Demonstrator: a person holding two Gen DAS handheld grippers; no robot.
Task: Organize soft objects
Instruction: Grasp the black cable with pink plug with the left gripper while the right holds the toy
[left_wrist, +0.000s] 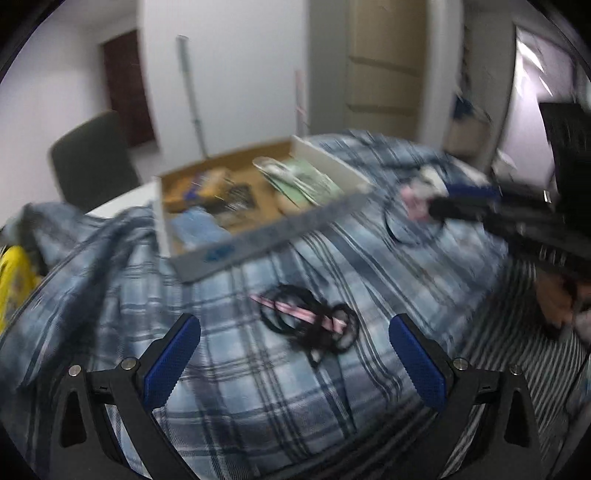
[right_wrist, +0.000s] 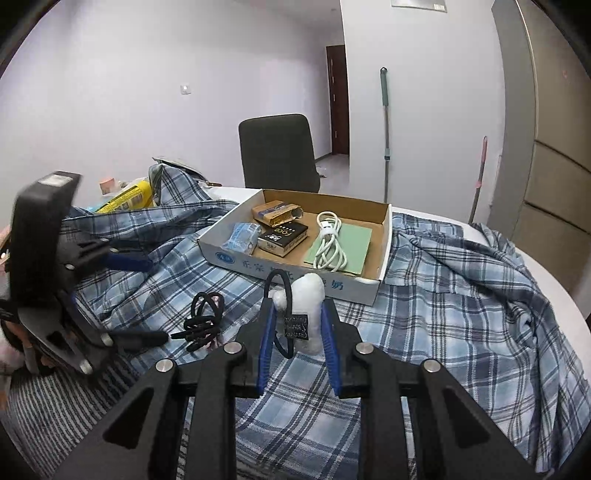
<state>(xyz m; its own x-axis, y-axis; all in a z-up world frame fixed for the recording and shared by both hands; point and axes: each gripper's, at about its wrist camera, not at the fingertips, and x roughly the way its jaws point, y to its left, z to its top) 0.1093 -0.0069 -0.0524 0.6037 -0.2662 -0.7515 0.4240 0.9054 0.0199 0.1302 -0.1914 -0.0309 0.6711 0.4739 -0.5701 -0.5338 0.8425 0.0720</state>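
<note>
My right gripper (right_wrist: 299, 321) is shut on a small white plush toy (right_wrist: 310, 295) with a black cord loop and a black tag, held above the blue plaid shirt (right_wrist: 443, 314). In the blurred left wrist view this gripper (left_wrist: 439, 203) comes in from the right with the plush toy (left_wrist: 419, 192) at its tips. A bundle of black hair ties (left_wrist: 310, 321) with a pink strip lies on the shirt (left_wrist: 240, 387), just ahead of my open left gripper (left_wrist: 295, 354). From the right wrist, the left gripper (right_wrist: 158, 301) stands open at the left, beside the hair ties (right_wrist: 203, 317).
A shallow cardboard box (right_wrist: 229, 254) sits on the shirt and holds a white cable (right_wrist: 328, 243), a green card, small boxes and a blue packet. Behind it are a dark chair (right_wrist: 277, 151), a yellow bag (right_wrist: 125, 199) and a mop (right_wrist: 386, 140). Striped cloth (right_wrist: 55, 398) lies front left.
</note>
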